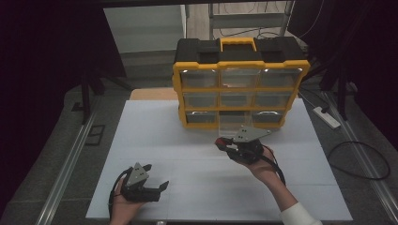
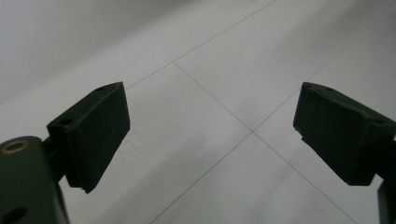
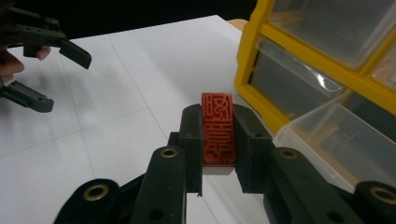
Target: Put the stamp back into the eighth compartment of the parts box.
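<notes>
A red carved stamp block (image 3: 218, 129) is clamped between the black jaws of my right gripper (image 3: 218, 140), its engraved face toward the camera. In the high view the right gripper (image 1: 224, 143) hovers just in front of the yellow and black drawer organiser (image 1: 240, 83), with the red stamp block (image 1: 220, 141) at its tip. A clear drawer (image 3: 345, 140) at the bottom middle is pulled out beside the gripper. My left gripper (image 1: 157, 176) rests low at the front left of the white table (image 1: 187, 154), jaws wide apart with nothing between them; its fingers (image 2: 95, 135) frame bare tabletop.
The organiser stands upright at the table's far edge, holding several clear drawers. A power strip (image 1: 327, 117) and cables lie on the floor to the right. Metal rails (image 1: 70, 159) run along both sides of the table.
</notes>
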`<state>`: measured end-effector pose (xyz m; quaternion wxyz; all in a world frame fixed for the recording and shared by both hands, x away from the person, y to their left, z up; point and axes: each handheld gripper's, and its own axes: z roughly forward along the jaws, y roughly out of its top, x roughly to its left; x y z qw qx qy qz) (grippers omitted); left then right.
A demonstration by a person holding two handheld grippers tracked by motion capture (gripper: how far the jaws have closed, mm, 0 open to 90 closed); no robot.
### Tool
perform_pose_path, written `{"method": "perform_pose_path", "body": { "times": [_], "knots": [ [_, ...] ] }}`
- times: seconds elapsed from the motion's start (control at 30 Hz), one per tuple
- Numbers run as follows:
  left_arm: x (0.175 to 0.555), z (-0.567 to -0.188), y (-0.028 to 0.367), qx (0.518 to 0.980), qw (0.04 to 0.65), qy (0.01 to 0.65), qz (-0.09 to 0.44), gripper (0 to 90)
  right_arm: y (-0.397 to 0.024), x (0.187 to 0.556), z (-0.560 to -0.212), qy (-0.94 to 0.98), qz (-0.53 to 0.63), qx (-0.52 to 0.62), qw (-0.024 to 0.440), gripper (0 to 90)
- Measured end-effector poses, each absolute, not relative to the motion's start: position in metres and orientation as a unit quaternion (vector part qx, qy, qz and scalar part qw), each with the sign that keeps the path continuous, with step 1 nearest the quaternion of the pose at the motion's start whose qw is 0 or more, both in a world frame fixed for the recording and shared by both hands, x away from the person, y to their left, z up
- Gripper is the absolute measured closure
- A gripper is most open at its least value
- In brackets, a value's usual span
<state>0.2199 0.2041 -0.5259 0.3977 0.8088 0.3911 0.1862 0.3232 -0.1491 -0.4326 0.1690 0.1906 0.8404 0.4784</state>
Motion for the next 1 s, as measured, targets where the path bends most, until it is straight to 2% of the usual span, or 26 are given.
{"method": "perform_pose_path", "body": {
  "times": [1.0],
  "knots": [
    [0.22,-0.526,0.204,0.81,0.396,0.39,0.186,10.8,-0.174,0.337,-0.428,0.826,0.472,0.226,0.21,75.5]
  ]
}}
